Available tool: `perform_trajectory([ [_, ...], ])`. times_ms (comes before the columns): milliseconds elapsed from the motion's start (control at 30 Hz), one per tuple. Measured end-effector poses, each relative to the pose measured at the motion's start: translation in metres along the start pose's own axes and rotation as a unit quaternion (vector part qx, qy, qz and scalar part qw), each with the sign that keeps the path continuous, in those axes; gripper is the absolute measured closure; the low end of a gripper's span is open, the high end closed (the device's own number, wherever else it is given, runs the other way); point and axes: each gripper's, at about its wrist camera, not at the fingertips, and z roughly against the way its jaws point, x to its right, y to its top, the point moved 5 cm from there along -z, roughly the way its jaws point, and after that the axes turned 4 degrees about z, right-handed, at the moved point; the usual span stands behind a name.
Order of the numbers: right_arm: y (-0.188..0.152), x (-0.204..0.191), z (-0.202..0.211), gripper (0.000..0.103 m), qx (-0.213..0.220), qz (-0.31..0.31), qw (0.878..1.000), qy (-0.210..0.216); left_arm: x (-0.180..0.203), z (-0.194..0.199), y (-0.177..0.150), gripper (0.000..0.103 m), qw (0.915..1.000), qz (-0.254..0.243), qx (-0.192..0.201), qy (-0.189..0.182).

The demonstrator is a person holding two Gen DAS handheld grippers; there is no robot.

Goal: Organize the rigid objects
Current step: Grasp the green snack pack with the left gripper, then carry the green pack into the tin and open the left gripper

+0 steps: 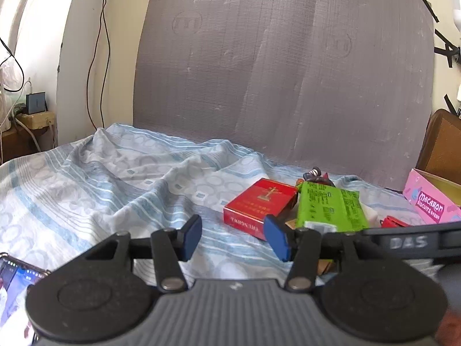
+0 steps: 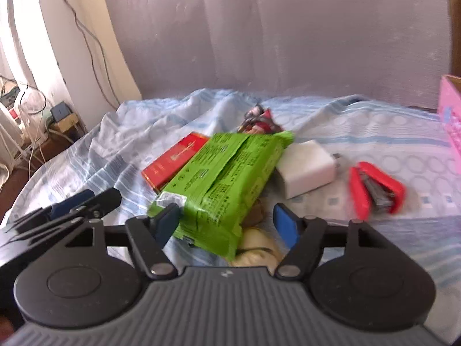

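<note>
Blue-padded fingers [image 2: 168, 225] astride crinkly green packet [image 2: 222, 181]

Daylight from the left, curtain [image 2: 17, 37] blown out. Left wrist view sharp. Right wrist view motion-blurred, washed out; red stapler [image 2: 374, 190] smeared. Heavy fisheye bending at edges, dark corner vignetting.

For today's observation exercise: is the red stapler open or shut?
Open. The stapler lies on the bedsheet, its two red arms splayed apart with grey metal showing between.
</note>
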Motion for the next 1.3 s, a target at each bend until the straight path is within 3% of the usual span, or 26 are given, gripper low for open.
perform_trajectory([
  [33,-0.001,0.000,-0.005,0.031,-0.007,-0.008,1.000,0.012,0.000,0.001,0.000,0.055,1.0000,0.001,0.001,0.000],
  [100,0.000,0.001,-0.006,0.048,-0.001,-0.013,1.000,0.010,0.000,0.001,-0.001,0.055,1.0000,0.004,0.002,0.000],
  [133,0.001,0.002,-0.003,0.064,0.005,-0.012,1.000,0.012,0.000,0.002,-0.001,0.055,1.0000,0.005,0.002,0.001],
  [167,0.003,0.003,0.001,0.073,0.012,-0.016,1.000,0.012,0.000,0.002,-0.001,0.054,1.0000,0.006,0.002,0.001],
  [267,0.006,0.009,0.010,0.088,0.023,-0.006,1.000,-0.007,0.001,0.003,-0.002,0.053,1.0000,0.007,0.002,0.002],
  [533,-0.019,0.024,0.075,0.092,0.055,0.029,0.998,-0.033,0.003,0.006,-0.003,0.053,1.0000,0.001,0.002,0.002],
  [867,-0.125,0.077,0.169,0.090,0.009,-0.036,0.997,-0.071,0.024,0.011,-0.006,0.053,0.9986,-0.046,-0.004,-0.027],
  [900,-0.132,0.080,0.179,0.088,0.016,-0.037,0.996,-0.076,0.029,0.014,-0.008,0.053,0.9982,-0.043,-0.012,-0.040],
  [967,-0.138,0.085,0.195,0.069,0.028,-0.031,0.993,-0.112,0.046,0.025,-0.012,0.053,0.9956,-0.030,-0.032,-0.083],
  [1067,-0.136,0.090,0.208,0.060,0.050,-0.018,0.988,-0.146,0.088,0.041,-0.017,0.050,0.9814,-0.035,-0.073,-0.174],
  [1100,-0.136,0.090,0.210,0.058,0.056,-0.016,0.988,-0.142,0.102,0.045,-0.019,0.044,0.9734,-0.038,-0.089,-0.207],
  [1167,-0.132,0.087,0.209,0.043,0.065,-0.007,0.988,-0.136,0.135,0.051,-0.026,0.036,0.9527,-0.043,-0.136,-0.268],
  [1233,-0.133,0.084,0.203,0.038,0.067,0.009,0.989,-0.134,0.162,0.054,-0.036,0.033,0.9371,-0.050,-0.173,-0.299],
  [1300,-0.137,0.082,0.199,0.038,0.063,0.028,0.989,-0.132,0.188,0.048,-0.049,0.033,0.9244,-0.074,-0.214,-0.307],
])
